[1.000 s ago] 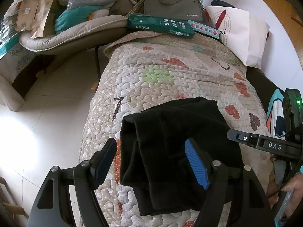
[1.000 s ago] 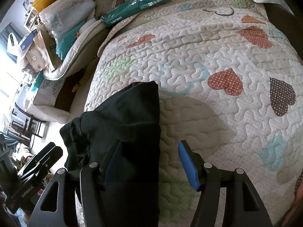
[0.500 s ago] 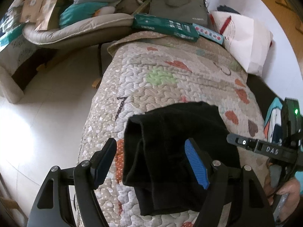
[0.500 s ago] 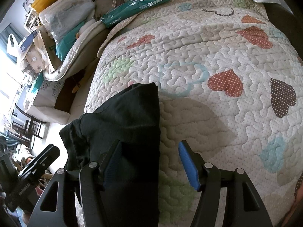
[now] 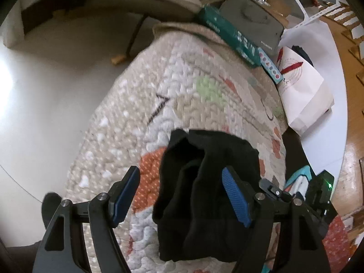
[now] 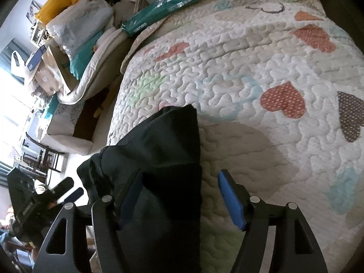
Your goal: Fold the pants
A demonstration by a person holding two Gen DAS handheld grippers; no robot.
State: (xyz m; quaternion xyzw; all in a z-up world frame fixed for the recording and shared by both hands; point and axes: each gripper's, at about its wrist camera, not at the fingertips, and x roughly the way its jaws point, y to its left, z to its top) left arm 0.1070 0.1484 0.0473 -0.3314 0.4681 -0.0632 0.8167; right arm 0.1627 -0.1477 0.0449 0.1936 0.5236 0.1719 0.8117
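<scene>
The black pants [image 5: 204, 186] lie folded into a thick bundle near the left front edge of the heart-patterned quilt [image 5: 182, 91]. My left gripper [image 5: 180, 192] is open just above the bundle, with part of the cloth between its blue pads [image 5: 235, 199], which do not press on it. In the right wrist view the pants [image 6: 159, 154] lie under the left finger of my right gripper [image 6: 179, 196]. Its jaws are opening, the bundle's right edge lies between them, and the right pad [image 6: 229, 199] is over bare quilt [image 6: 261, 68]. The left gripper [image 6: 68, 192] shows at the lower left there.
A green box [image 5: 229, 36], a grey laptop bag [image 5: 250, 20] and a white paper bag [image 5: 302, 91] sit at the bed's far end. White floor [image 5: 45, 91] lies to the left. A cushioned chair piled with bags and boxes [image 6: 75, 45] stands beyond it.
The left gripper has rolled and dropped closer to the pants, so the bed now looks tilted. The right gripper's jaws have spread a little wider; the pants have not moved.
</scene>
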